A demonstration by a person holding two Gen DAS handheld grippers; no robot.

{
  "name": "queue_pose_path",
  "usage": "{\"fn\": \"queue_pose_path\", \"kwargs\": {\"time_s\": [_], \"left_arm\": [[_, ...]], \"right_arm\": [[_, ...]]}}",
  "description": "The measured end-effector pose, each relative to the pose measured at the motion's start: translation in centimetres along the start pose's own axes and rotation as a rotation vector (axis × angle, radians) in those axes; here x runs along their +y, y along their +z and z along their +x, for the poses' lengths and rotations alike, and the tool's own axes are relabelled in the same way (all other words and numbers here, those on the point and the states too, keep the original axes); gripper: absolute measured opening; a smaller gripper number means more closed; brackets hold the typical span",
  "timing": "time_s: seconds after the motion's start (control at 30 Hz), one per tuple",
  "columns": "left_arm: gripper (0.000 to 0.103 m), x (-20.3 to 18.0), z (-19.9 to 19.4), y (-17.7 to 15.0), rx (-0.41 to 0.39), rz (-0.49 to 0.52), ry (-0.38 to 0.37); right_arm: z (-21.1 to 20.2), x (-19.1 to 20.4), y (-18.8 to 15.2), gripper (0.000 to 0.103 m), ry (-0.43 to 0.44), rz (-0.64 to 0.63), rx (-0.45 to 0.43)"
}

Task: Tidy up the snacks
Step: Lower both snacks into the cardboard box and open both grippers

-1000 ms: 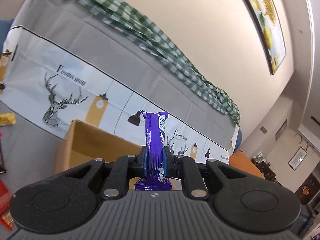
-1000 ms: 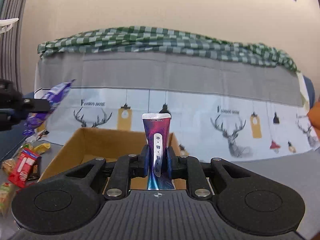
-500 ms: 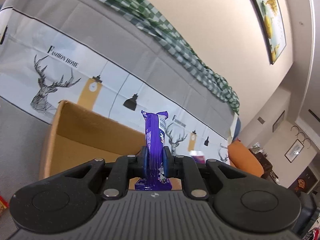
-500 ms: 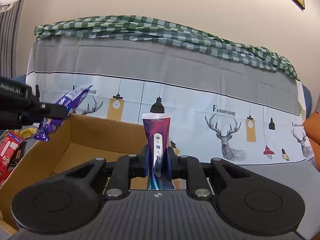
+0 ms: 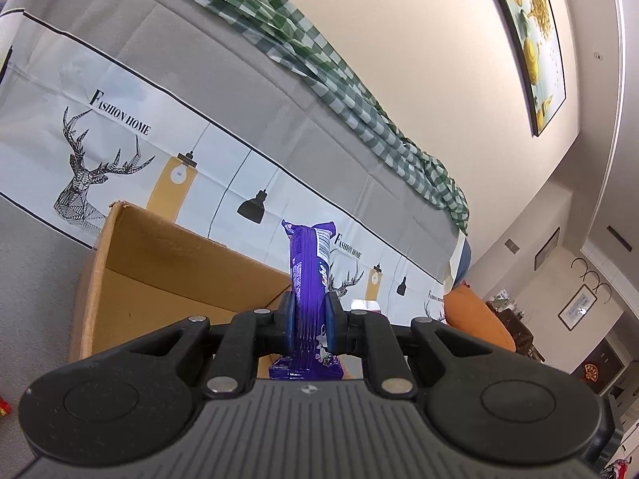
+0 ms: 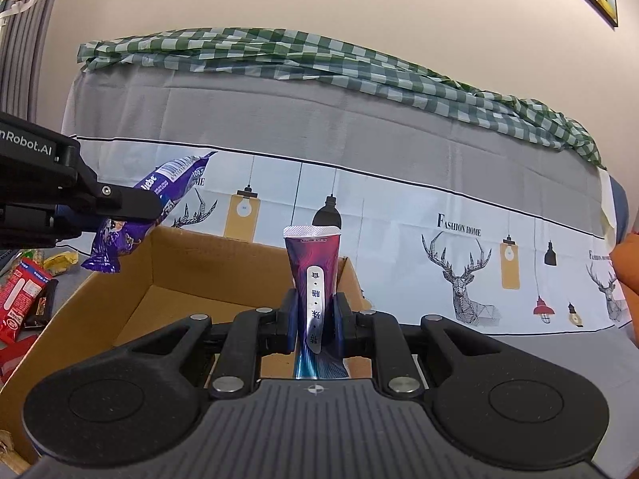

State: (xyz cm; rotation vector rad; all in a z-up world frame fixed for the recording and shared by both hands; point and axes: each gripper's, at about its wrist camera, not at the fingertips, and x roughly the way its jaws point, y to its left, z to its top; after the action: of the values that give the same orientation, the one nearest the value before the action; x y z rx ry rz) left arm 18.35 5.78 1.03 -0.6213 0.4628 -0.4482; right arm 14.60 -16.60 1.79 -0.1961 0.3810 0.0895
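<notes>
Now both tongs pinch snacks over the cardboard box (image 6: 239, 263): left tongs (image 5: 308, 321) the purple packet (image 5: 309, 267), right tongs (image 6: 315, 319) the maroon sachet (image 6: 315, 267); next we lower toward 12 o'clock and release.

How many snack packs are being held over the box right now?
2: a purple pack in the left gripper by the cardboard box's left wall, a maroon pack in the right gripper.

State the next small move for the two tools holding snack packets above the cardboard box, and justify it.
Probably lower both and release: the left tool grips the purple foil snack packet over the open brown cardboard box, the right tool the maroon foil sachet.
</notes>
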Motion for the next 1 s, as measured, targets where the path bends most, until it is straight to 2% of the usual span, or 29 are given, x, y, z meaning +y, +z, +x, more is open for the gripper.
{"fn": "queue_pose_path", "kwargs": {"time_s": [0.8,1.0], "left_arm": [[0.015,-0.2,-0.15,0.11,-0.007,-0.006,-0.006],[0.018,-0.11,0.0,0.24,0.013,-0.018,-0.008]], "right_arm": [[0.12,0.07,-0.03,0.018,0.005,-0.008,0.005],[0.36,0.15,-0.05,0.021,0.009,-0.008,0.022]]}}
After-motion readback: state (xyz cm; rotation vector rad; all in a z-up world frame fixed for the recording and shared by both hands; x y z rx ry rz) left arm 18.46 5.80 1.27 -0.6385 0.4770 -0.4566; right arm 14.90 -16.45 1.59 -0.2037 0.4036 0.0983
